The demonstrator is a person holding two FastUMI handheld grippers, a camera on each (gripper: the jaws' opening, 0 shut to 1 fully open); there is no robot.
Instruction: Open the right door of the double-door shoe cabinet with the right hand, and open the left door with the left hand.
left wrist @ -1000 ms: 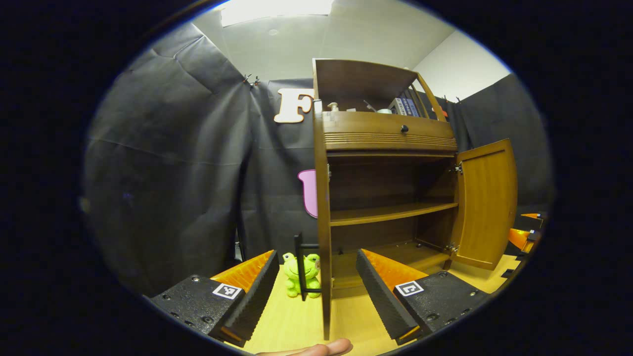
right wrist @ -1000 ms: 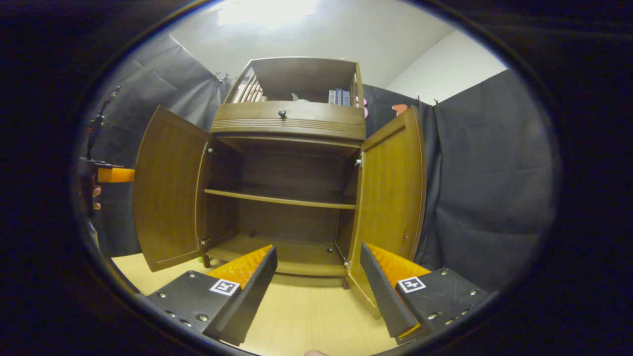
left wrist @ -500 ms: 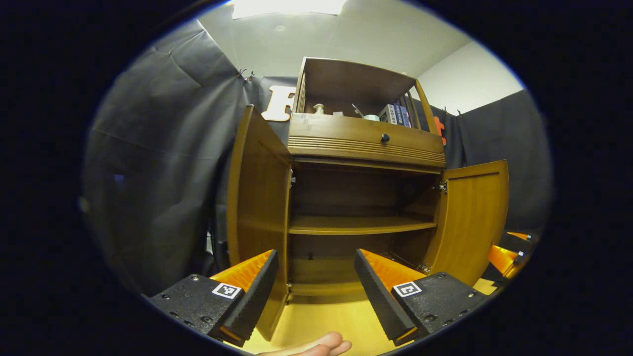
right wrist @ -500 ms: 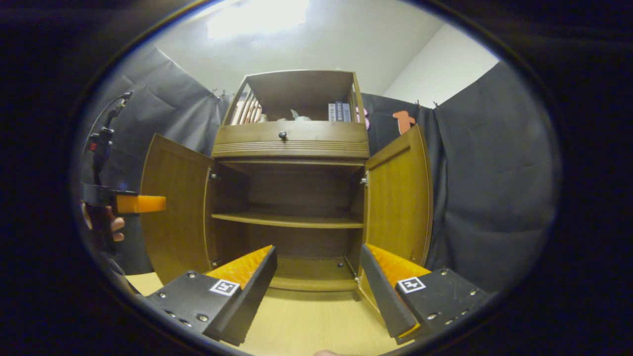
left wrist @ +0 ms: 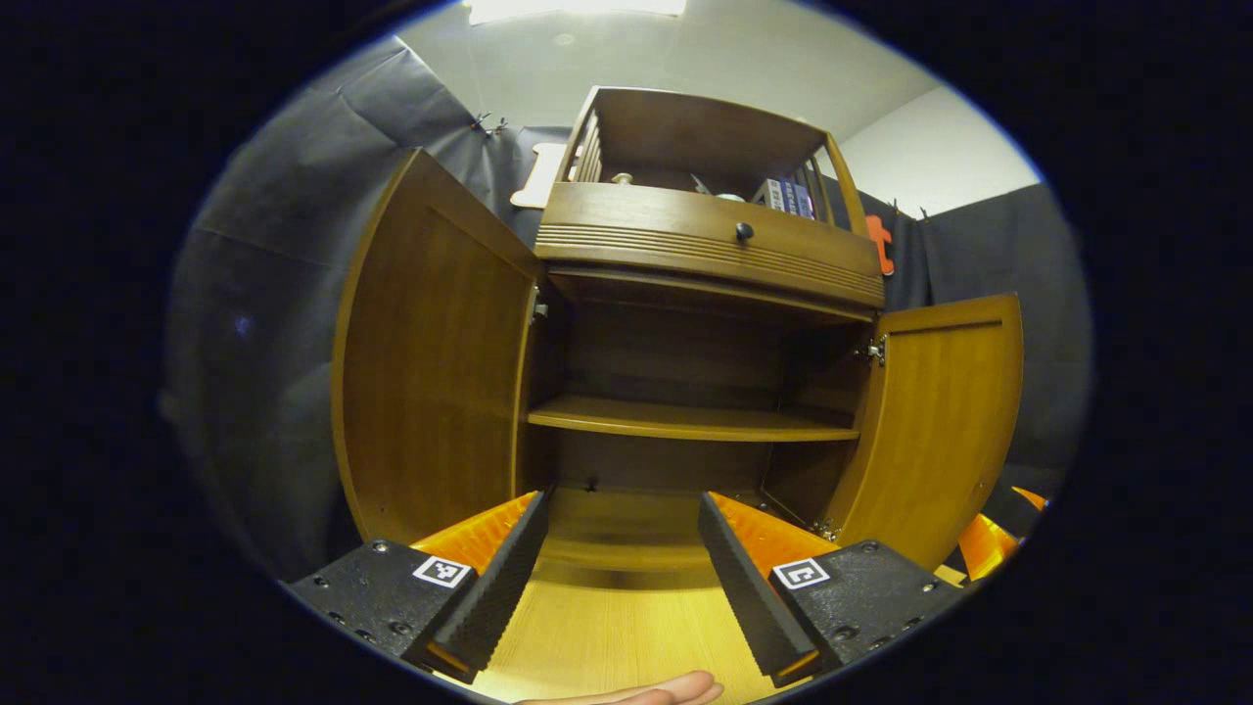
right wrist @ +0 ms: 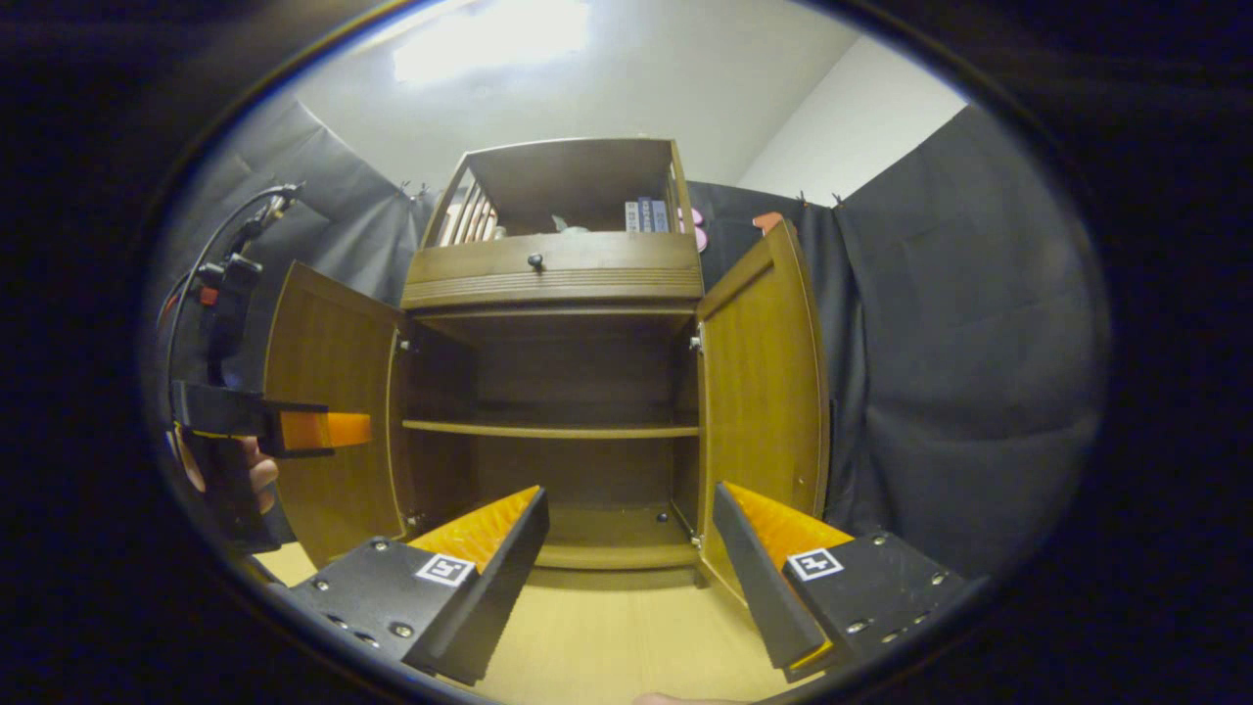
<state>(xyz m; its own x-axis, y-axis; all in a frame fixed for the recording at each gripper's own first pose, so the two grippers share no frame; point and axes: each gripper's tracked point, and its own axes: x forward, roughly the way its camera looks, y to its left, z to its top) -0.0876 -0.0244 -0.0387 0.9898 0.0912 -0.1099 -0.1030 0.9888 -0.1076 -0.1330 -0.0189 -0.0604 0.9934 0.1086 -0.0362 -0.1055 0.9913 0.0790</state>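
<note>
Nearby, books [left wrist: 788, 196] are seen on the top shelf at 1 o'clock, above a drawer knob [left wrist: 744, 232]. Straight ahead, the shoe cabinet [left wrist: 685, 323] is seen with the left door [left wrist: 431, 362] and right door [left wrist: 940, 421] swung open. The left gripper [left wrist: 619, 573] and right gripper [right wrist: 626, 573] are spread wide, nothing being held.

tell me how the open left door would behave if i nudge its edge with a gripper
The left door looks like a rigid wooden panel, so it should not flex. It hangs on a metal hinge at the cabinet side, so it would probably swing rather than slide. It stands free of both grippers, so a light push likely moves it.
</note>
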